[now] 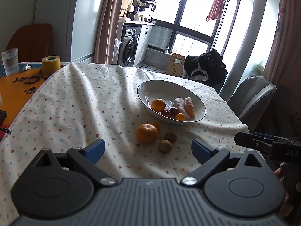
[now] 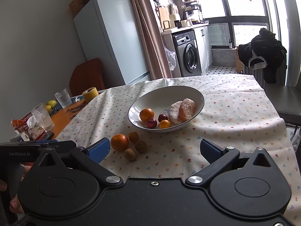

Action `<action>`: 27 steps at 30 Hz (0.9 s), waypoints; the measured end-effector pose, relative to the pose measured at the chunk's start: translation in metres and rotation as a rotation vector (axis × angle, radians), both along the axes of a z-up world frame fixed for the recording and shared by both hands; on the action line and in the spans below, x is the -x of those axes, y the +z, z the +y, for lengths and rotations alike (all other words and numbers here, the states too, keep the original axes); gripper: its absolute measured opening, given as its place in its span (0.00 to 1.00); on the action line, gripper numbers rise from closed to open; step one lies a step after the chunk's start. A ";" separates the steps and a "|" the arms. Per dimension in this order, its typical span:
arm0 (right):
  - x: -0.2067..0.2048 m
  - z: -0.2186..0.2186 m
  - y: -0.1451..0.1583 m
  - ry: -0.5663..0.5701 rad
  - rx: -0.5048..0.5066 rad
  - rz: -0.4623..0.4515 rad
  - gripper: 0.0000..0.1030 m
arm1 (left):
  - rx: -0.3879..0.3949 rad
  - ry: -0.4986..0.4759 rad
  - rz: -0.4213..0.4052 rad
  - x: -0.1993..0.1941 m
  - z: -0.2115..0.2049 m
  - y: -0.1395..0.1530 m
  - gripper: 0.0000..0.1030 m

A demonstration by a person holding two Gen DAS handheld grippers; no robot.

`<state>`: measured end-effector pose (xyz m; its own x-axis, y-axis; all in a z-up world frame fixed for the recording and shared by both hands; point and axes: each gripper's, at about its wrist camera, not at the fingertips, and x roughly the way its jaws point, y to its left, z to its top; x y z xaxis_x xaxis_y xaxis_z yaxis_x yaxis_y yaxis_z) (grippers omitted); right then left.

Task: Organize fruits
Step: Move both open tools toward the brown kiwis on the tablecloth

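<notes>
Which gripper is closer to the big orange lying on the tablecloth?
Left, by my read. The big orange lies centred just beyond the open left gripper. The right gripper, also open, has it off by its left finger.

Upper centre: bright windows (image 1: 195, 9) with dark frames, pink curtains (image 2: 148, 37) beside them. Upper left: a pale fridge (image 2: 111, 37) against a grey wall (image 2: 37, 37); a washer (image 2: 188, 52) stands under a cluttered counter (image 2: 186, 26). Right edge: a grey chair (image 1: 250, 96) on tiled floor (image 2: 222, 68).
</notes>
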<state>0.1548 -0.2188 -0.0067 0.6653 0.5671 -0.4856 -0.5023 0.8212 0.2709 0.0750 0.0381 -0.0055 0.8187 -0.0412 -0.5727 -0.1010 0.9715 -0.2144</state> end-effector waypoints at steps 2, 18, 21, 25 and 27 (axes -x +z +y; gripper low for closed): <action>0.000 -0.001 -0.001 -0.001 0.002 0.003 1.00 | 0.006 0.000 0.000 0.000 -0.001 -0.001 0.94; -0.004 -0.005 -0.016 0.003 0.005 0.028 1.00 | 0.014 -0.007 0.013 -0.012 -0.005 -0.016 0.94; -0.006 -0.005 -0.019 0.002 0.005 0.028 1.00 | 0.017 -0.006 0.009 -0.014 -0.005 -0.019 0.94; -0.009 -0.006 -0.021 0.005 0.000 0.038 1.00 | 0.024 -0.009 0.016 -0.019 -0.006 -0.023 0.92; -0.011 -0.005 -0.022 0.004 0.000 0.043 1.00 | 0.016 -0.015 0.016 -0.021 -0.007 -0.025 0.91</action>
